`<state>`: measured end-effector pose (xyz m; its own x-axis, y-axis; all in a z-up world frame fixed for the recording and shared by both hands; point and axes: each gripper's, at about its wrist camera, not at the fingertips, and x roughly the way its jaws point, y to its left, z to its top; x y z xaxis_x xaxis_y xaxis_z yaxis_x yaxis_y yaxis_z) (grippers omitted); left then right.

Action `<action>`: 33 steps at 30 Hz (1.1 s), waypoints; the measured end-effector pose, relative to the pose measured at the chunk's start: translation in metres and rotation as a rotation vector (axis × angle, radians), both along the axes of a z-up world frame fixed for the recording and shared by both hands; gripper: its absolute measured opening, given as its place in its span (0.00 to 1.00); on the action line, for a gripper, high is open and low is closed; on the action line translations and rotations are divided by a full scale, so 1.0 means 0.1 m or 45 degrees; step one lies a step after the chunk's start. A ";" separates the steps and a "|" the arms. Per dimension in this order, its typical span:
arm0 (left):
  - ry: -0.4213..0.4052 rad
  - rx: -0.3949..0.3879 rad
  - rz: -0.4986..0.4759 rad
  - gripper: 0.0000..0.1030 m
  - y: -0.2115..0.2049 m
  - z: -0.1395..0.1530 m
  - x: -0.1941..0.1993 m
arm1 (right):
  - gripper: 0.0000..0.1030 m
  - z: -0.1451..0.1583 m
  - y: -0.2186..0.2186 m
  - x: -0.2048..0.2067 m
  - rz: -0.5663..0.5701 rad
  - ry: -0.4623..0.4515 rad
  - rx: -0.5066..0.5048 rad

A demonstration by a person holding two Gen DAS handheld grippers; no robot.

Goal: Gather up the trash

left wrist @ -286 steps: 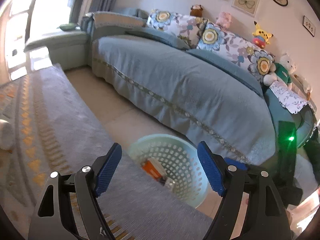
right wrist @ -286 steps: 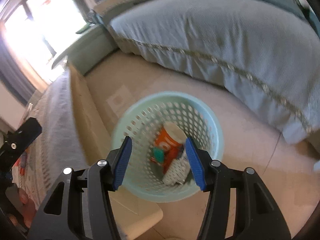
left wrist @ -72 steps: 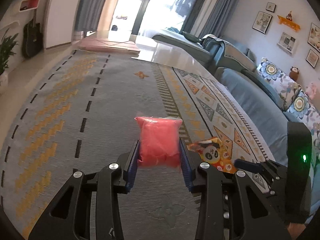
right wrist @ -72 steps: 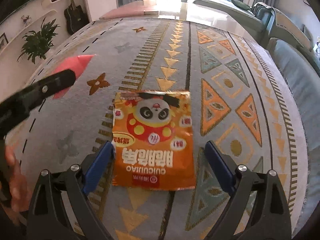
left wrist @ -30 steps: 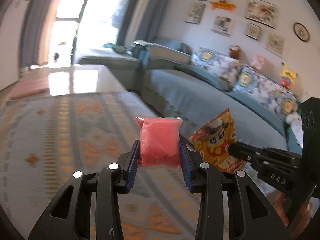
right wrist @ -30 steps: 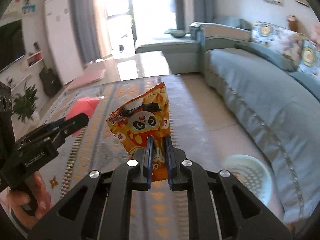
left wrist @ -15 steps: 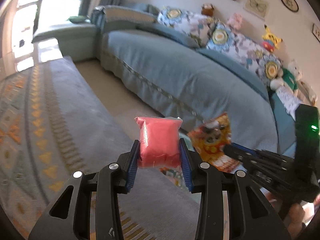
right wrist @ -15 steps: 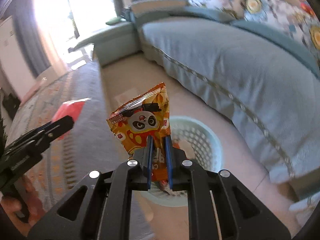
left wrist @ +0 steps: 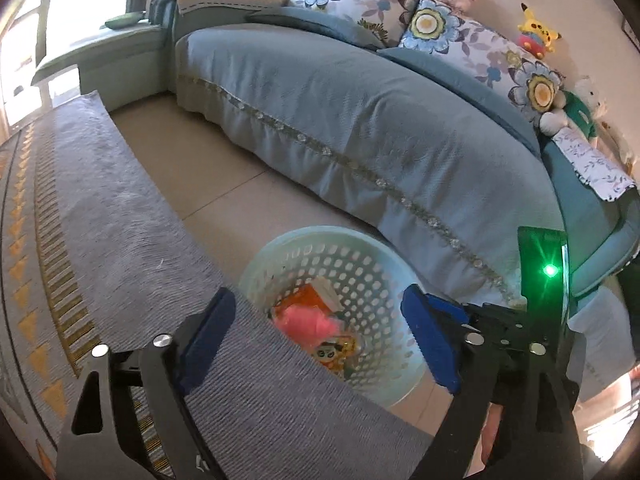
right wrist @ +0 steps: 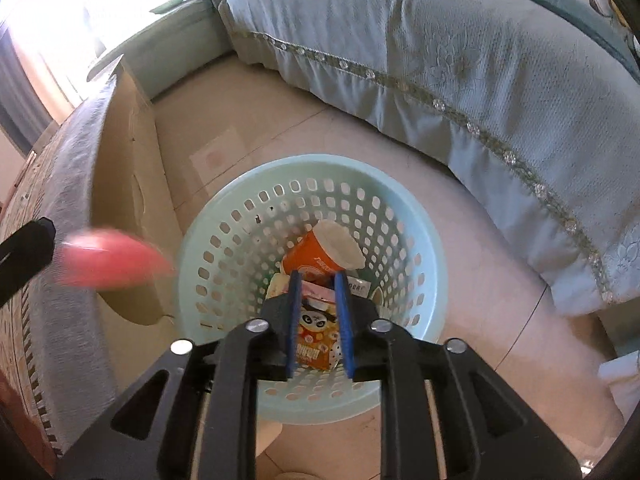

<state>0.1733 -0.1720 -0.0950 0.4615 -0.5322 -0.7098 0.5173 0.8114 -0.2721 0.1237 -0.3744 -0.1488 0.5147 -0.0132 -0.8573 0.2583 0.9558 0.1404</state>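
Note:
A pale green perforated basket (left wrist: 276,252) (right wrist: 412,216) stands on the floor between the table and the sofa. My left gripper (left wrist: 320,336) is wide open and empty above it. The pink packet (left wrist: 306,322) lies in the basket in the left wrist view; in the right wrist view it is a pink blur (right wrist: 108,260) in the air beside the rim. My right gripper (right wrist: 318,316) is slightly open, and the orange panda snack bag (right wrist: 316,340) (left wrist: 334,354) lies in the basket under it. An orange cup (right wrist: 320,254) lies there too.
The grey patterned cloth-covered table (left wrist: 100,240) edge sits just left of the basket, its cardboard-coloured side (right wrist: 124,168) facing it. A blue-grey sofa (left wrist: 360,120) with flowered cushions (left wrist: 460,36) and soft toys runs along the right. Tiled floor (right wrist: 480,300) surrounds the basket.
Both grippers have opened over the basket. The pink packet left my left gripper and the panda bag left my right gripper; both dropped into the basket.

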 end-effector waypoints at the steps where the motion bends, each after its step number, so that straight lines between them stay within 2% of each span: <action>1: 0.005 -0.006 0.000 0.81 0.01 0.00 0.00 | 0.29 0.02 0.01 -0.02 -0.001 -0.008 -0.008; 2: 0.011 -0.014 0.005 0.81 0.04 0.00 0.00 | 0.36 0.06 0.01 -0.05 -0.003 -0.022 -0.017; 5: -0.009 -0.066 0.016 0.81 0.18 0.09 -0.07 | 0.39 0.25 0.03 -0.15 -0.011 -0.078 -0.052; 7: -0.056 -0.077 0.043 0.80 0.29 0.23 -0.17 | 0.40 0.46 0.06 -0.26 -0.018 -0.128 -0.084; 9: -0.128 -0.084 0.076 0.80 0.43 0.45 -0.34 | 0.46 0.71 0.11 -0.39 -0.025 -0.196 -0.101; 11: -0.217 -0.087 0.119 0.80 0.58 0.68 -0.56 | 0.58 1.00 0.21 -0.58 -0.035 -0.279 -0.116; 15: -0.431 -0.057 0.283 0.81 0.94 1.13 -1.20 | 0.67 1.49 0.49 -1.08 -0.053 -0.473 -0.173; 21: -0.492 -0.059 0.503 0.81 1.34 1.26 -1.82 | 0.76 1.90 0.99 -1.75 -0.114 -0.719 -0.361; 24: -0.513 -0.061 0.565 0.81 1.46 1.20 -1.97 | 0.78 1.99 1.19 -1.92 -0.116 -0.789 -0.402; 28: -0.649 0.019 0.588 0.81 1.50 1.13 -2.09 | 0.78 1.85 1.45 -2.04 -0.106 -0.832 -0.434; 33: -0.607 -0.031 0.636 0.81 1.61 1.12 -2.02 | 0.78 1.71 1.57 -1.99 -0.080 -0.809 -0.425</action>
